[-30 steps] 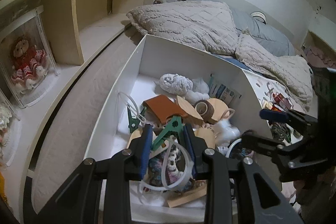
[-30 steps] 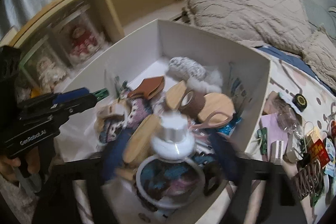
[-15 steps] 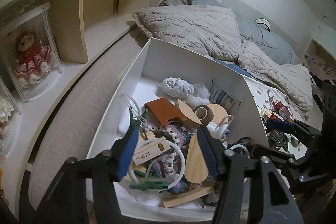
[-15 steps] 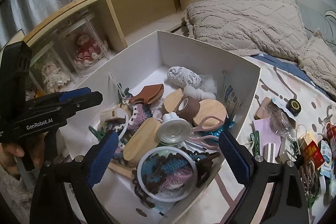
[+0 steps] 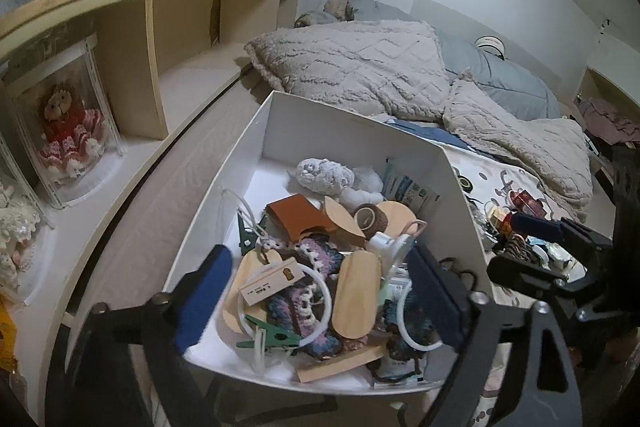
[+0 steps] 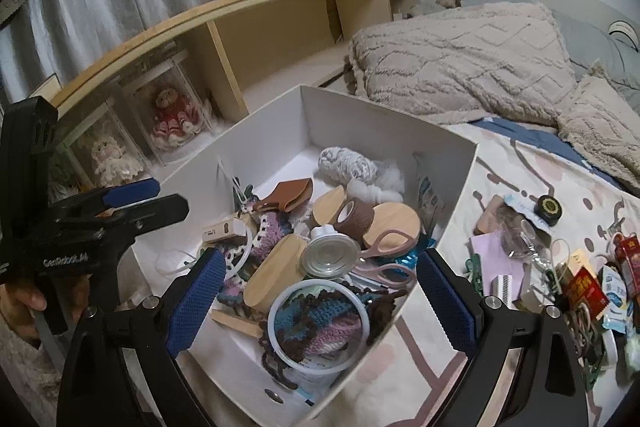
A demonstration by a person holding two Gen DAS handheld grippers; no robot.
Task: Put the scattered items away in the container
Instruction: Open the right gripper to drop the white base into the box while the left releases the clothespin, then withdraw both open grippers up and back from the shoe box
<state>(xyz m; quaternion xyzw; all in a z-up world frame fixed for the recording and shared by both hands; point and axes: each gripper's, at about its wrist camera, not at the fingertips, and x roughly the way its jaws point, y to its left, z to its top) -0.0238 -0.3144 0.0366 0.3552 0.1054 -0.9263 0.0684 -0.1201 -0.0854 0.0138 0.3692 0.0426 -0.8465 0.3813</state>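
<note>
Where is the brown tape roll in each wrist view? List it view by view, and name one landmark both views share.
Left wrist view: the brown tape roll sits right of centre in the white box, between two pale wooden discs.
Right wrist view: the brown tape roll lies at the picture's centre, just above the clear round bottle.
Shared landmark: the grey yarn ball near the box's far wall.

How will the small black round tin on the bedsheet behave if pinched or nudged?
The black tin looks rigid, so it likely won't deform. It lies flat on the soft bedsheet, so it probably won't roll. Its low, smooth rim may slip from a shallow grip.
</note>
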